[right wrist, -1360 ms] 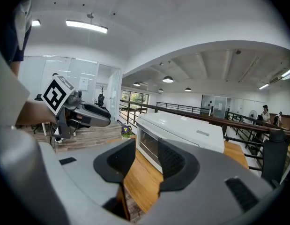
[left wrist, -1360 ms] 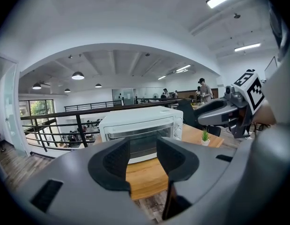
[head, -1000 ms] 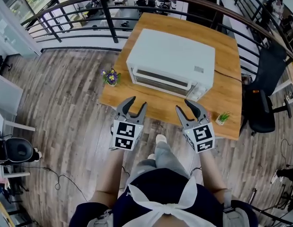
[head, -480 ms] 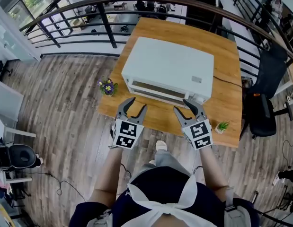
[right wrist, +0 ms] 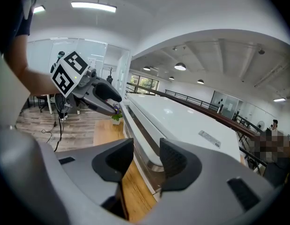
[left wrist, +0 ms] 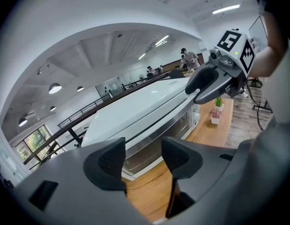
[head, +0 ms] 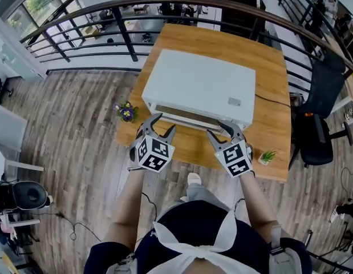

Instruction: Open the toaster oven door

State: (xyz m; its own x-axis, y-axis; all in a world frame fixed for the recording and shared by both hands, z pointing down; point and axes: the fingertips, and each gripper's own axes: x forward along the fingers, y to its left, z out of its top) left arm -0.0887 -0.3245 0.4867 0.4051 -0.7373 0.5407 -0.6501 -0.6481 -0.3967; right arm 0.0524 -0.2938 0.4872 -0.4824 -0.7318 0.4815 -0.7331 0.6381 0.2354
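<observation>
The toaster oven sits on the table, door facing near. Left gripper and right gripper, fingers just opened wide and empty, hover before it. Take the rigid, probably slick handle bar along the door's top.

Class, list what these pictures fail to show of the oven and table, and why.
Inside of the oven: head view shows mostly its top; both gripper views catch the door glass at a slant.
Print on the label: head view, too small to read.
Back of the oven: turned away in every view.
Legs of the table: head view, its top covers them.
</observation>
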